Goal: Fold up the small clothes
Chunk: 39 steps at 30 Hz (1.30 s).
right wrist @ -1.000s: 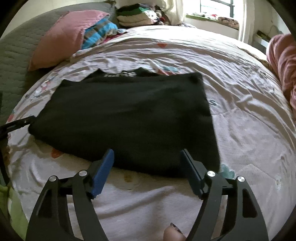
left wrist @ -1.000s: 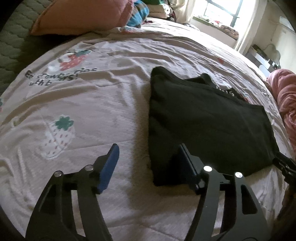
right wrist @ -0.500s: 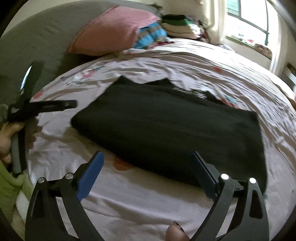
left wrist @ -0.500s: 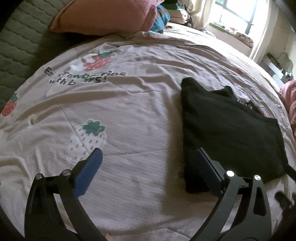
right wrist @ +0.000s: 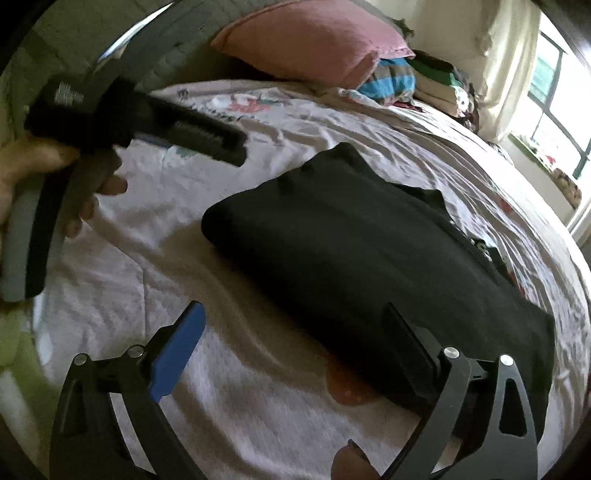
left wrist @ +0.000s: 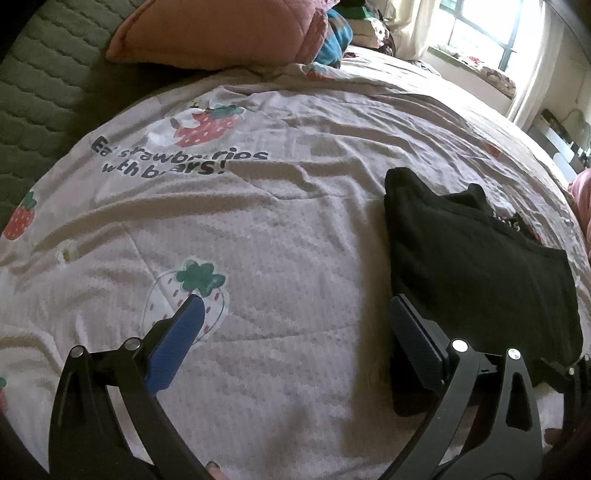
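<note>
Lying flat: black garment (left wrist: 476, 269), folded into a rough rectangle on the bedspread (left wrist: 280, 229), right of centre in the left wrist view and across the middle in the right wrist view (right wrist: 373, 266).
Garment detail: a neckline with small white lettering showed at its far edge; the nearer edges looked thick and doubled over.
Left gripper (left wrist: 295, 328): jaws stood wide apart with nothing between them; blue-padded finger over a printed strawberry (left wrist: 192, 291), the other finger at the garment's near left corner, contact not discernible.
Right gripper (right wrist: 295, 332): jaws wide apart, gripping nothing; its right finger overlapped the garment's near edge, its left finger hung over bare bedspread.
Hand (right wrist: 44, 173): a person's hand at the far left of the right wrist view held the handle of the left gripper, blurred.
Bedspread: pale, wrinkled, printed with strawberries and dark lettering (left wrist: 173, 162).
Pillow (left wrist: 221, 33): pink, at the far end against a green quilted headboard (left wrist: 40, 85).
Folded pile (right wrist: 417, 85): striped and green items stacked right of the pillow.
Window (left wrist: 480, 40): bright, far right, with a pale curtain (right wrist: 509, 62) beside it.
</note>
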Each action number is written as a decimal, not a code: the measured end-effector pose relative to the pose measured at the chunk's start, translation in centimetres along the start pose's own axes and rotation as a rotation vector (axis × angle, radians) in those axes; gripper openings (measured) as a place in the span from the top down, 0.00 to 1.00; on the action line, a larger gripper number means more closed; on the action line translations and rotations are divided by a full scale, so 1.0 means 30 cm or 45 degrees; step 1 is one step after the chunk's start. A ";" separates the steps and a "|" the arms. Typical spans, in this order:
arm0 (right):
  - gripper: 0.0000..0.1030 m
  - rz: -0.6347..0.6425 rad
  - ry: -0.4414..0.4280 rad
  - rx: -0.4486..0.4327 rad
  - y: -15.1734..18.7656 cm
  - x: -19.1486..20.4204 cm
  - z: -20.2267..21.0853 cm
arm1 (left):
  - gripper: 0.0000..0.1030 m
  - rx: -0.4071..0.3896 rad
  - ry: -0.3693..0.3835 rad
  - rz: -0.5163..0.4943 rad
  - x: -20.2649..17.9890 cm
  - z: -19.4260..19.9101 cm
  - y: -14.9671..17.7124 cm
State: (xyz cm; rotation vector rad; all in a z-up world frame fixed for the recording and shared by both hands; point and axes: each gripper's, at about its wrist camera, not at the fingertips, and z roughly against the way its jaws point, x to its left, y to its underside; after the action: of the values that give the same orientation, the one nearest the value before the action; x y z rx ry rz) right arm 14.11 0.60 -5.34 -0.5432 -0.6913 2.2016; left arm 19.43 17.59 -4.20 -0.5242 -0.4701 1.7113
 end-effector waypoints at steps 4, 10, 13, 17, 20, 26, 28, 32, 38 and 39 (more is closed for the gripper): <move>0.07 0.084 0.067 0.021 -0.019 0.038 -0.062 | 0.09 0.011 -0.001 -0.006 0.004 -0.030 -0.024; 0.07 0.120 0.159 0.052 -0.061 0.039 -0.154 | 0.09 0.029 0.024 -0.004 0.000 -0.070 -0.052; 0.08 0.124 0.199 0.072 -0.087 0.023 -0.202 | 0.09 0.041 0.018 -0.007 -0.001 -0.085 -0.053; 0.25 0.129 0.225 0.039 -0.113 0.015 -0.227 | 0.09 0.049 0.004 0.004 0.002 -0.094 -0.055; 0.44 0.142 0.219 -0.015 -0.116 0.015 -0.211 | 0.09 0.046 0.002 0.004 -0.005 -0.092 -0.064; 0.79 0.063 0.160 -0.114 -0.117 -0.020 -0.146 | 0.09 0.049 0.127 0.072 -0.027 -0.079 -0.097; 0.82 0.038 0.145 -0.145 -0.114 -0.039 -0.117 | 0.09 0.056 0.248 0.129 -0.047 -0.063 -0.117; 0.84 0.002 0.133 -0.205 -0.105 -0.070 -0.068 | 0.09 0.126 0.408 0.162 -0.129 -0.067 -0.146; 0.87 -0.043 0.136 -0.290 -0.080 -0.128 0.020 | 0.10 0.209 0.427 0.150 -0.241 -0.125 -0.156; 0.87 -0.053 0.132 -0.300 -0.074 -0.139 0.032 | 0.12 0.206 0.458 0.152 -0.258 -0.121 -0.156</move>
State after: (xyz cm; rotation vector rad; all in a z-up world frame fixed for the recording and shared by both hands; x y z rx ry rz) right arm 17.37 -1.60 -2.53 -0.7501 -0.9038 2.0504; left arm 26.60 11.01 -3.80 -0.7350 -0.0432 1.7032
